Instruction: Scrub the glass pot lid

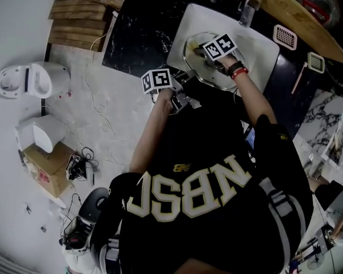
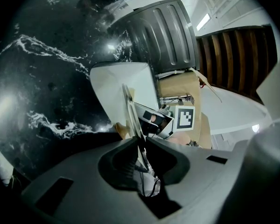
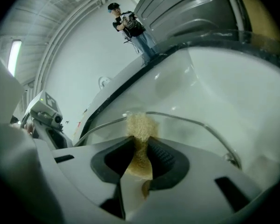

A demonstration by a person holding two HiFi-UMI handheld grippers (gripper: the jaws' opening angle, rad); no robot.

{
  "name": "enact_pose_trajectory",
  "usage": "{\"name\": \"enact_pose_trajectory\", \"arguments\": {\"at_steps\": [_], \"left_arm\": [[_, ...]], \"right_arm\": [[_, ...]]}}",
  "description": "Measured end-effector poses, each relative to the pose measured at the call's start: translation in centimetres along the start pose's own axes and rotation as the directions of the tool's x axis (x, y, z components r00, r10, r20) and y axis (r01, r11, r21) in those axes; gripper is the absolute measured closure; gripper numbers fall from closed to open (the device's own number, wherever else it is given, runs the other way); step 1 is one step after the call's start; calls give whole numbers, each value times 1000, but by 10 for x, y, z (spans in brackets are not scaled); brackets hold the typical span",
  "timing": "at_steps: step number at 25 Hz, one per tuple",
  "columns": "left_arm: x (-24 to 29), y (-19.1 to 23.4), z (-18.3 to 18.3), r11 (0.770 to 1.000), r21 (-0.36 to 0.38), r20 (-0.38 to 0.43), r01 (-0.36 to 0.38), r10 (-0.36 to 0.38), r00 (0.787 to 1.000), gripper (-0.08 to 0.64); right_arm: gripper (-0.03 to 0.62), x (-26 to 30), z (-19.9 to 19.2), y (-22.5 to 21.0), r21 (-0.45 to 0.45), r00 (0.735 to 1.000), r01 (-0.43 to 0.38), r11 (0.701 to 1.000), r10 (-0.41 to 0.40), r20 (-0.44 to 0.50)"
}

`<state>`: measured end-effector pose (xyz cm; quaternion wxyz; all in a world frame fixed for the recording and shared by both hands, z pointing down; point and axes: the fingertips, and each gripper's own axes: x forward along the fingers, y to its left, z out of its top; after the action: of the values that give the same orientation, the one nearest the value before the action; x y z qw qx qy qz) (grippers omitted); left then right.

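The glass pot lid is round and clear, with a thin metal band around its edge. It is held up at a tilt over the white sink rather than lying flat. The left tongs are clamped on its rim, and from there the lid appears almost edge-on as a narrow, upright sliver. The scrub pad is a tan, coarse, fibrous piece pinched tight between the jaws of the right tongs. Its frayed free end pokes out beyond them and lies against the lid at the metal band.
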<state>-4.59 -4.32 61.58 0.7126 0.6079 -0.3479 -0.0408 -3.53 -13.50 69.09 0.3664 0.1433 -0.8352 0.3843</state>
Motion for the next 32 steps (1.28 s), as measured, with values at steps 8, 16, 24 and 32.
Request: {"name": "enact_pose_trajectory", "arguments": {"at_steps": [8, 16, 24, 32], "left_arm": [[0, 0, -1, 1000, 3, 4, -12, 12, 1000, 494], [0, 1, 0, 1000, 7, 7, -20, 20, 1000, 494], [0, 2, -3, 1000, 12, 6, -29, 29, 1000, 495], [1, 2, -1, 999, 19, 0, -26, 26, 1000, 500]], "right_arm": [[489, 7, 9, -49, 36, 990, 131, 991, -133, 53], [489, 0, -3, -84, 82, 976, 208, 975, -212, 49], [495, -14, -25, -117, 90, 946, 321, 943, -323, 6], [495, -42, -62, -141, 36, 905, 416, 909, -409, -117]]}}
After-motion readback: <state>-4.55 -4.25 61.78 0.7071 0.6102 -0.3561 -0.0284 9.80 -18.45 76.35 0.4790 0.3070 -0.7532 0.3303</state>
